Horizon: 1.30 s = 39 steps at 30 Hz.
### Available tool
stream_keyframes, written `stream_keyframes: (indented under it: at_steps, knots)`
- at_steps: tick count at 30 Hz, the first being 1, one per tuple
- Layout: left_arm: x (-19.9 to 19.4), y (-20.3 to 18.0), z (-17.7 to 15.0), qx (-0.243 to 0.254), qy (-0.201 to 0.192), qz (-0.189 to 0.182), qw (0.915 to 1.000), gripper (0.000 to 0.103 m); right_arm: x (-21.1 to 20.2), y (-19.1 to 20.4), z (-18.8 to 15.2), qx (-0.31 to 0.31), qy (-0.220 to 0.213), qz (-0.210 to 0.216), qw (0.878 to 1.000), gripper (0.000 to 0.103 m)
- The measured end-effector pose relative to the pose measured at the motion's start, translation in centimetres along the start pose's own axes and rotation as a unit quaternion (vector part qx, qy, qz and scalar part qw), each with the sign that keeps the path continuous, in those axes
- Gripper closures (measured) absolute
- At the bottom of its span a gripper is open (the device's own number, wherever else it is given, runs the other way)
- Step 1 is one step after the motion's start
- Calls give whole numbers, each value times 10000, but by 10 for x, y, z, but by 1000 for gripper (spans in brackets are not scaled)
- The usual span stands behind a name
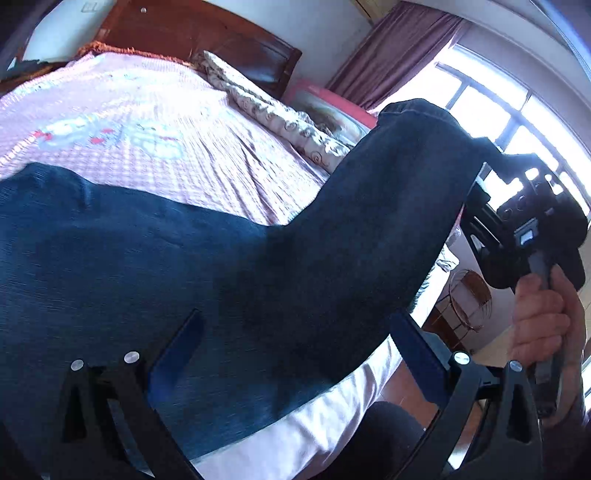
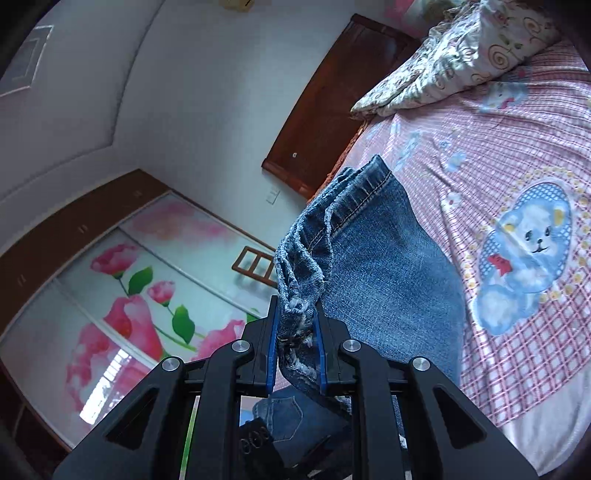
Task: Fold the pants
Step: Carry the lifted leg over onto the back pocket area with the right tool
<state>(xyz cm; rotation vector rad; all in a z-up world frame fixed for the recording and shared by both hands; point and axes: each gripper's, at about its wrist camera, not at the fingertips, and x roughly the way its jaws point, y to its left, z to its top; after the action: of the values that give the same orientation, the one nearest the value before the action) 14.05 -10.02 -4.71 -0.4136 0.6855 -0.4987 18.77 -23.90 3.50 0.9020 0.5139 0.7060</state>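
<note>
Blue jeans (image 1: 229, 280) lie on the pink checked bed (image 1: 155, 122), with one leg end lifted up to the right. My left gripper (image 1: 295, 339) is open, its fingers spread wide just above the denim, holding nothing. My right gripper (image 2: 295, 339) is shut on the bunched hem of the jeans (image 2: 354, 236) and holds it up above the bed (image 2: 517, 147). In the left wrist view the right gripper (image 1: 491, 166) shows at the right, gripped by a hand, with the leg end hanging from it.
A patterned pillow (image 1: 273, 107) lies at the head of the bed by the wooden headboard (image 1: 207, 33). A window (image 1: 498, 107) and curtain are on the right. A wardrobe with flower doors (image 2: 122, 288) stands beyond the bed. The bed edge (image 1: 332, 424) is near.
</note>
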Motion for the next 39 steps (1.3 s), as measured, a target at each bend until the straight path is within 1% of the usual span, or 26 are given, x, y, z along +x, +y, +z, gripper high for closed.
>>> stream_keyframes:
  at_steps: [2, 4, 6, 9, 11, 12, 14, 17, 18, 19, 21, 24, 26, 27, 28, 29, 30, 31, 32, 33, 34, 35, 36, 37, 38, 39]
  knots:
    - [-33, 25, -3, -57, -183, 320, 9993, 2, 19, 11, -8, -99, 194, 73, 9997, 88]
    - [-64, 55, -8, -330, -349, 597, 9971, 2, 38, 22, -22, -192, 398, 115, 9990, 88]
    - [-94, 84, -15, -602, -556, 925, 9923, 2, 62, 29, -38, -135, 633, 208, 9977, 88]
    - [-127, 116, -27, -853, -783, 1215, 9858, 2, 100, 42, -71, -471, 1053, -2, 9933, 88]
    - [-139, 133, -33, -1030, -885, 1334, 9817, 2, 128, 43, -100, -692, 1437, -213, 9870, 88]
    - [-143, 141, -36, -1111, -946, 1375, 9797, 2, 141, 42, -115, -848, 1617, -380, 9825, 88]
    - [-145, 147, -41, -1188, -1083, 1337, 9779, 2, 168, 36, -146, -1131, 2000, -767, 9702, 88]
    - [-147, 151, -46, -1057, -1111, 1353, 9789, 2, 196, 12, -185, -1456, 2535, -1388, 9462, 88]
    - [-146, 150, -47, -991, -1101, 1365, 9795, 2, 197, 5, -191, -1516, 2582, -1486, 9425, 88]
    - [-145, 150, -48, -938, -1089, 1359, 9802, 2, 195, 4, -192, -1555, 2513, -1464, 9441, 88]
    - [-145, 151, -49, -868, -1090, 1320, 9814, 2, 195, 12, -190, -1767, 2526, -1598, 9378, 88]
    - [-147, 150, -47, -875, -1112, 1308, 9813, 2, 198, 37, -198, -2593, 2530, -1736, 9157, 88]
    - [-146, 151, -47, -876, -1116, 1316, 9811, 2, 202, 42, -208, -2902, 2608, -1797, 9031, 88]
    - [-146, 151, -46, -869, -1109, 1319, 9812, 2, 206, 40, -215, -3041, 2714, -1885, 8935, 87]
    - [-146, 151, -46, -868, -1105, 1318, 9813, 2, 211, 35, -223, -3163, 2910, -1989, 8807, 83]
    - [-145, 152, -46, -884, -1097, 1310, 9813, 2, 209, 36, -226, -3259, 2835, -1938, 8808, 73]
    - [-146, 151, -46, -878, -1107, 1298, 9814, 2, 205, 36, -227, -3217, 2847, -1764, 8856, 61]
    - [-145, 152, -45, -875, -1094, 1295, 9816, 2, 203, 37, -227, -3119, 2960, -1583, 8888, 42]
    - [-145, 152, -45, -856, -1088, 1302, 9818, 2, 200, 39, -227, -3051, 3027, -1548, 8896, 36]
    - [-146, 153, -45, -875, -1141, 1251, 9817, 2, 194, 42, -223, -2897, 3052, -1588, 8931, 36]
    - [-147, 155, -45, -943, -1161, 1220, 9812, 2, 183, 41, -216, -2582, 2992, -1409, 9077, 36]
    - [-147, 156, -45, -961, -1146, 1229, 9811, 2, 166, 37, -204, -2141, 2804, -1137, 9288, 36]
    - [-147, 155, -45, -930, -1140, 1253, 9812, 2, 149, 28, -191, -1671, 2571, -1016, 9464, 36]
    - [-146, 154, -45, -898, -1127, 1282, 9812, 2, 132, 16, -176, -1206, 2333, -911, 9606, 36]
    - [-145, 154, -46, -871, -1119, 1312, 9812, 2, 116, 4, -163, -714, 2038, -703, 9739, 36]
    - [-144, 153, -46, -855, -1112, 1342, 9810, 2, 97, -10, -151, -259, 1696, -529, 9838, 36]
